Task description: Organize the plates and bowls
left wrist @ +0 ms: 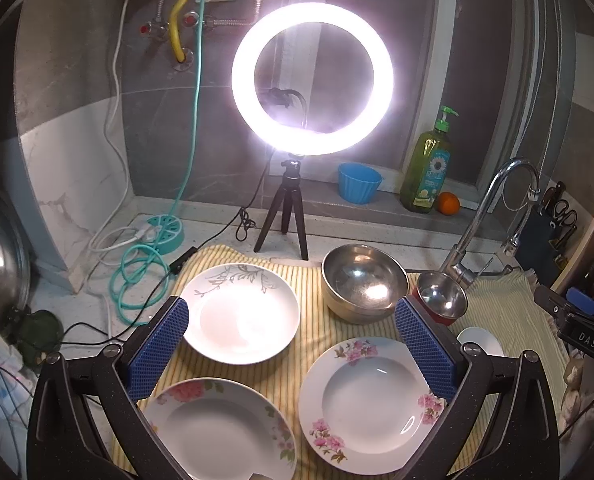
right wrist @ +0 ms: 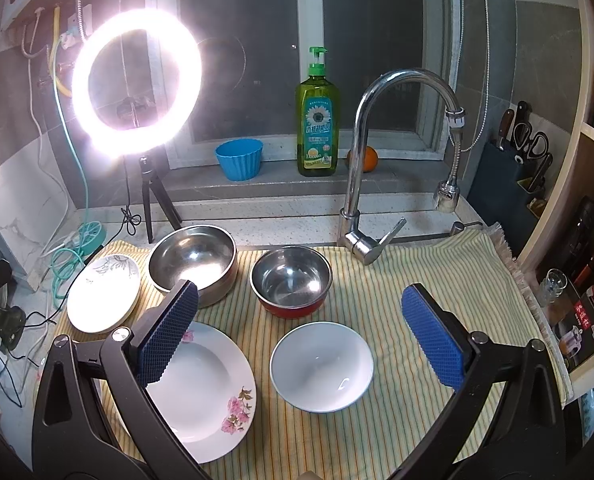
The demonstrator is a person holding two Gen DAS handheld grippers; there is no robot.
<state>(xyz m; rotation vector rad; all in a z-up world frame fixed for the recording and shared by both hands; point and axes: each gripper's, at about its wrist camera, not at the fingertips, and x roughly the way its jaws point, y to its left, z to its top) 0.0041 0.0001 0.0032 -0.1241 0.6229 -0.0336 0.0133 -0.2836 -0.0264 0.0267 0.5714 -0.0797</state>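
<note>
On a yellow striped cloth [left wrist: 297, 360] lie a leaf-pattern plate [left wrist: 239, 312], two pink-flower plates [left wrist: 367, 404] [left wrist: 217, 428], a large steel bowl [left wrist: 363, 282], a small red-sided steel bowl [left wrist: 443, 296] and a white bowl [left wrist: 481, 340]. My left gripper [left wrist: 293, 340] is open and empty above the plates. In the right wrist view I see the leaf plate [right wrist: 103, 294], one flower plate [right wrist: 205, 392], the large steel bowl [right wrist: 195, 262], the red bowl [right wrist: 291, 280] and the white bowl [right wrist: 321, 366]. My right gripper [right wrist: 301, 332] is open and empty above the white bowl.
A lit ring light on a tripod [left wrist: 313, 80] stands behind the cloth. A faucet [right wrist: 377, 160] rises at the cloth's far edge. A blue cup [right wrist: 239, 158], soap bottle [right wrist: 317, 120] and orange [right wrist: 371, 158] sit on the sill. Cables [left wrist: 137, 268] lie left; a knife block [right wrist: 513, 168] stands right.
</note>
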